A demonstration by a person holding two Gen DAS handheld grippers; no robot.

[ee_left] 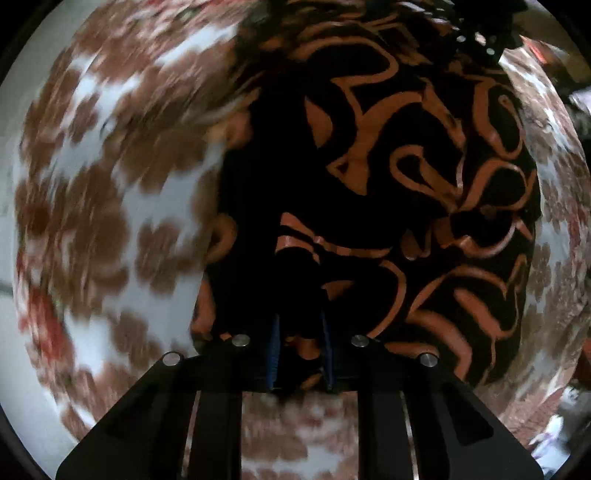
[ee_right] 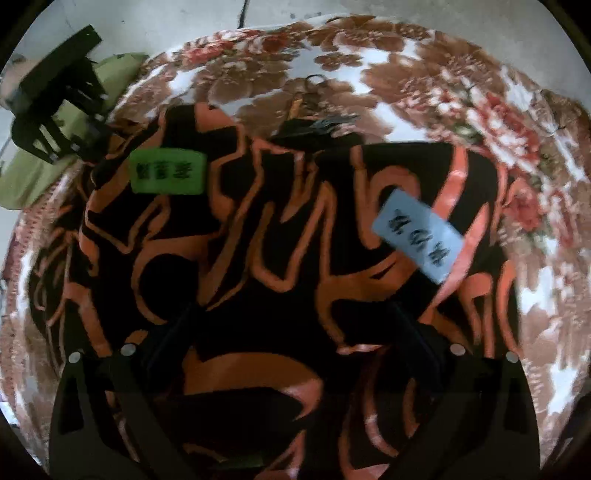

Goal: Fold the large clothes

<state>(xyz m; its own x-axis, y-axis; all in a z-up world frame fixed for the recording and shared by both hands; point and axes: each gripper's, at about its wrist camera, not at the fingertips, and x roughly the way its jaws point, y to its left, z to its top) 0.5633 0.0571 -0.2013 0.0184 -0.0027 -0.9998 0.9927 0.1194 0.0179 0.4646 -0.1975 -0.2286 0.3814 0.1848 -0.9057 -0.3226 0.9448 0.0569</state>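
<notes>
A large black garment (ee_left: 406, 166) with orange squiggles lies spread on a floral blanket (ee_left: 110, 184). My left gripper (ee_left: 300, 321) points straight down at the garment's edge, its blue pads (ee_left: 274, 350) close together with a fold of the black and orange cloth pinched between them. In the right wrist view the same garment (ee_right: 258, 240) fills the middle, with a green patch (ee_right: 166, 171) and a pale blue patch (ee_right: 417, 236) on it. My right gripper (ee_right: 291, 310) hovers over the garment with its fingers wide apart and nothing gripped. The left gripper (ee_right: 81, 147) shows at the garment's far left corner.
The brown, red and white floral blanket (ee_right: 424, 74) runs all round the garment. A light green cloth (ee_right: 37, 177) lies at its far left edge, and a metal ring with a strap (ee_right: 314, 88) rests just past the garment. Grey floor (ee_right: 184, 22) lies beyond.
</notes>
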